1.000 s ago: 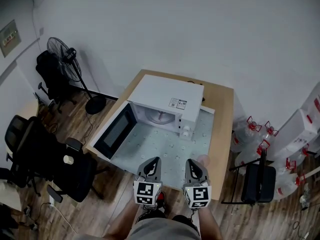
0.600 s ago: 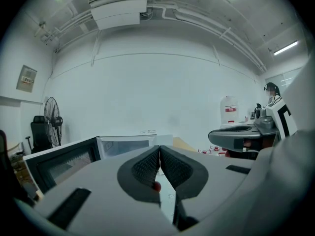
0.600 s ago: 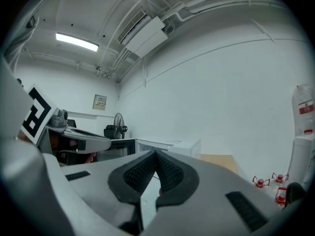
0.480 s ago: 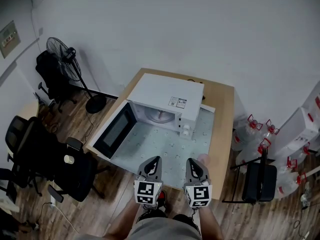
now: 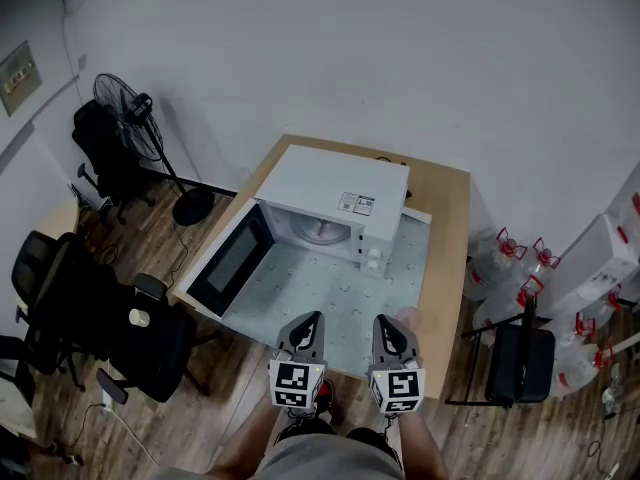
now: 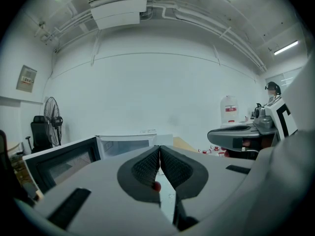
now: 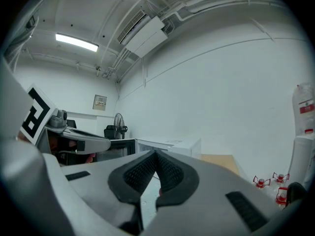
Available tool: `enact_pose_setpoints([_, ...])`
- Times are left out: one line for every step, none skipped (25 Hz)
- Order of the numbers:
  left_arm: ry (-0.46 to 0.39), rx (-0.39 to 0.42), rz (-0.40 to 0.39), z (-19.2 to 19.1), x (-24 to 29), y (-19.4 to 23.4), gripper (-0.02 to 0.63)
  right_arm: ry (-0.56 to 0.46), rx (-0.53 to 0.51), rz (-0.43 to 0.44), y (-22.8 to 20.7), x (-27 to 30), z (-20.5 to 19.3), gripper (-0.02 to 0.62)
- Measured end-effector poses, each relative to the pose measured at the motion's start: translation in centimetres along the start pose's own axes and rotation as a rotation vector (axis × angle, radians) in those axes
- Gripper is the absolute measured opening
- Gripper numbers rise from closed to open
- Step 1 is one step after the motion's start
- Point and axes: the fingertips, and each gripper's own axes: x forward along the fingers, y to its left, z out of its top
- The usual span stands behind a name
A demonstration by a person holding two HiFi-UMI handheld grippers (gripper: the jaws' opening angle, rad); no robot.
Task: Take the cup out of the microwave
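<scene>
Left gripper point(image 5: 311, 320): jaws closed pad to pad with nothing between them, held low over the front edge of the table point(image 5: 447, 230).
Right gripper point(image 5: 384, 322): jaws likewise pressed together and empty, side by side with the left one.
Microwave point(image 5: 335, 193): stands at the back of the table with its door point(image 5: 232, 261) swung fully open to the left.
Inside of microwave: the round glass plate point(image 5: 318, 232) shows, and no cup can be made out on it.
Cup point(image 5: 407, 318): a small pale pink shape rests on the table at the right edge of the mat point(image 5: 320, 293), just ahead of the right gripper; this is most likely the cup.
Done, as it looks: the door is open and the cup appears to be out and set down, with neither tool gripping it.
Left to do, as it looks: little or nothing, unless that pink shape is not the cup.
Hard to make out: the pink shape is small and blurred, and the right gripper covers its near side.
Hidden: the head view shows only part of the oven's inside.
Gripper views: each gripper's own body fills the lower picture, and neither view shows the cup.
</scene>
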Motion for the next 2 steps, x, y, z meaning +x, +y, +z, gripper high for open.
enact_pose_setpoints([-0.001,-0.001,-0.001,0.02,0.02,-0.02,0.024,0.001,-0.001,0.0,-0.03,0.01,-0.03,0.018])
enact_pose_setpoints([-0.002,-0.002,-0.002,0.04,0.03,-0.04,0.023,0.002,-0.001,-0.001,-0.06,0.02,-0.05,0.018])
